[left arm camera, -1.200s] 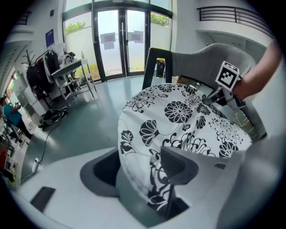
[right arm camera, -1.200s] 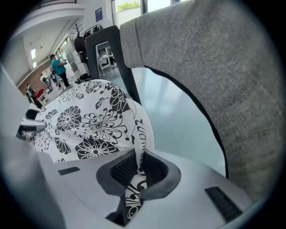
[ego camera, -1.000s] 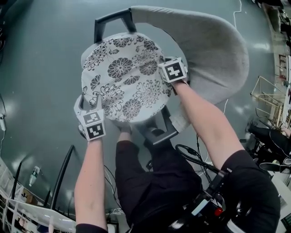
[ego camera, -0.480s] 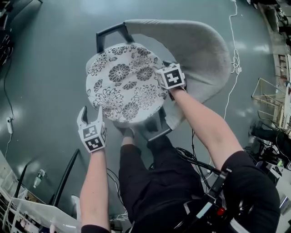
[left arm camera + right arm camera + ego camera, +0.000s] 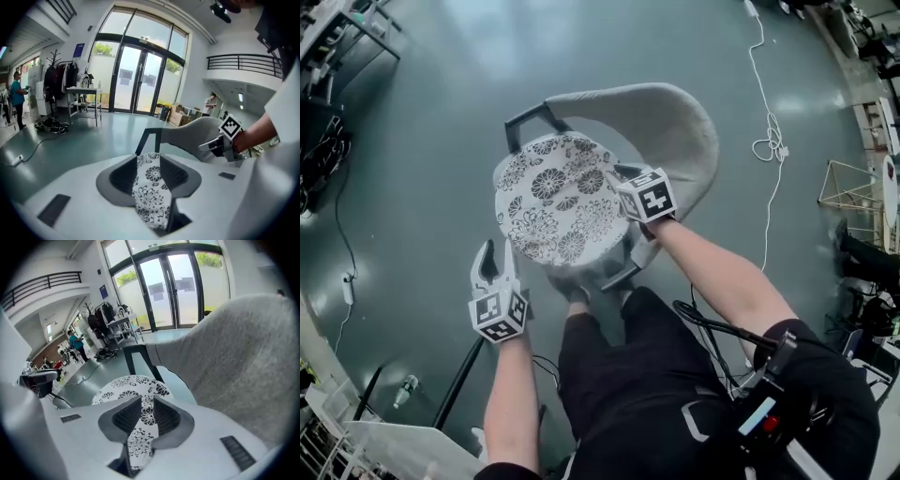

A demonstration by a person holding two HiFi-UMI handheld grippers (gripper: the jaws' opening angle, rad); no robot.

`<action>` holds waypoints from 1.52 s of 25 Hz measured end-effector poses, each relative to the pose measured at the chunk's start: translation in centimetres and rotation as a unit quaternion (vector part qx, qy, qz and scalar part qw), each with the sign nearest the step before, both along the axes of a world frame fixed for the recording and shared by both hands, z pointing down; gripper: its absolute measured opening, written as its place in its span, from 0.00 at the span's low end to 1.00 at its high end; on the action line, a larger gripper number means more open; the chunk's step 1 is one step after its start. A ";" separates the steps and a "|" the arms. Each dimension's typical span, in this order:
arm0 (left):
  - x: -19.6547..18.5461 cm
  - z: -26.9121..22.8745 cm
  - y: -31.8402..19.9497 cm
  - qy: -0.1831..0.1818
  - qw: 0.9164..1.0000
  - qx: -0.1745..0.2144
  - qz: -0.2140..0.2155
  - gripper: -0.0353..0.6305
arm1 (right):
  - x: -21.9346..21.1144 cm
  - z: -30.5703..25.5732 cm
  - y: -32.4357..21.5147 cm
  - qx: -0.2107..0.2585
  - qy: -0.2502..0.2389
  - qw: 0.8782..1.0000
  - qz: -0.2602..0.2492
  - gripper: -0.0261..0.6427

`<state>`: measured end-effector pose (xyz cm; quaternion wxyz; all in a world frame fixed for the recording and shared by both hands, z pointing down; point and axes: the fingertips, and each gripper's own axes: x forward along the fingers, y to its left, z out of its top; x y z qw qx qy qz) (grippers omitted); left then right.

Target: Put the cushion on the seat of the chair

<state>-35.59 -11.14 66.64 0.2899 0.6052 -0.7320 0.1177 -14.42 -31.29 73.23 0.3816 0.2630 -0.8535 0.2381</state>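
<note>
1. The left gripper (image 5: 148, 164) is pinching the cushion (image 5: 558, 202) at its near-left rim; its own view is showing floral fabric filling the gap between the jaws.
2. The right gripper (image 5: 147, 406) is clamping the opposite rim, next to the backrest, with the same fabric running between its jaws.
3. The cushion is lying roughly flat over the seat (image 5: 602, 261) of the chair (image 5: 675, 127), covering nearly all of it, with the grey backrest curving behind.
4. The carrying and lining-up are looking done; I cannot tell whether the cushion is resting fully on the seat or hanging just above it.
5. What is remaining, by my reading: letting it settle, opening both sets of jaws and pulling the grippers clear without dragging it askew.
</note>
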 end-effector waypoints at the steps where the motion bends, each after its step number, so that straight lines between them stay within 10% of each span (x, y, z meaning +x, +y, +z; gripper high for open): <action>1: 0.1 -1.4 -0.2 0.002 1.000 0.012 0.001 0.26 | -0.1 -1.5 0.1 0.002 -0.014 1.000 0.005 0.15; 4: 1.3 -6.3 -0.8 0.008 0.998 0.066 0.018 0.08 | -0.4 -5.9 0.6 0.006 -0.055 0.998 0.011 0.11; 21: 6.4 -26.9 0.4 0.040 0.962 0.234 0.135 0.06 | 0.3 -28.3 4.7 0.086 -0.196 0.976 0.027 0.07; 28: 6.9 -32.6 1.0 -0.018 0.958 0.262 0.113 0.06 | 0.4 -34.3 6.2 0.123 -0.229 0.965 0.003 0.06; 38: 6.5 -34.9 4.2 -0.005 0.959 0.278 0.058 0.07 | 1.2 -38.4 8.3 0.183 -0.263 0.947 -0.014 0.06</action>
